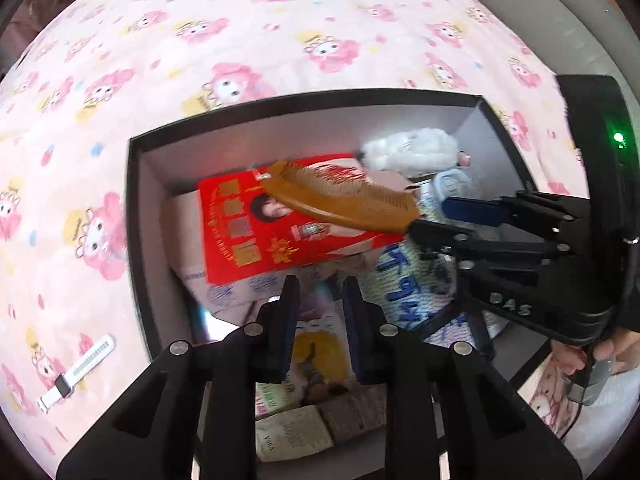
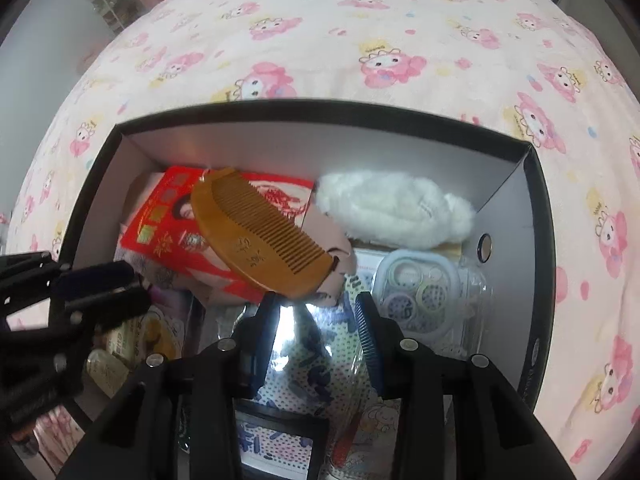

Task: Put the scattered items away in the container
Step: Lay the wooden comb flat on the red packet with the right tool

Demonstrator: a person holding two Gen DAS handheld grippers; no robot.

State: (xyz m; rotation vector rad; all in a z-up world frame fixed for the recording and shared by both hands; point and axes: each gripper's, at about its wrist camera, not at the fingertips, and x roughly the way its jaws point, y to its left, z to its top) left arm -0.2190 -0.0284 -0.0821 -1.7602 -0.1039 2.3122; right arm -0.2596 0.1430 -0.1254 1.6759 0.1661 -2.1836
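A black box with grey inner walls (image 1: 138, 200) (image 2: 532, 216) sits on the bed, holding a red packet (image 1: 240, 240) (image 2: 168, 224), a white fluffy item (image 1: 412, 152) (image 2: 392, 208), a clear case of tape rolls (image 2: 420, 288) and several packets. A wooden comb (image 1: 340, 200) (image 2: 256, 240) hangs over the red packet, tilted, its end at the right gripper's left fingertip. My right gripper (image 2: 316, 304) (image 1: 430, 216) is open above the box. My left gripper (image 1: 320, 292) (image 2: 104, 284) is open and empty over the box's near side. A white watch (image 1: 76, 372) lies on the bedsheet left of the box.
The pink cartoon-print bedsheet (image 1: 280, 20) (image 2: 360, 20) surrounds the box. A hand (image 1: 600, 352) holds the right gripper's handle. Dark clutter (image 2: 116, 4) stands beyond the bed's far left corner.
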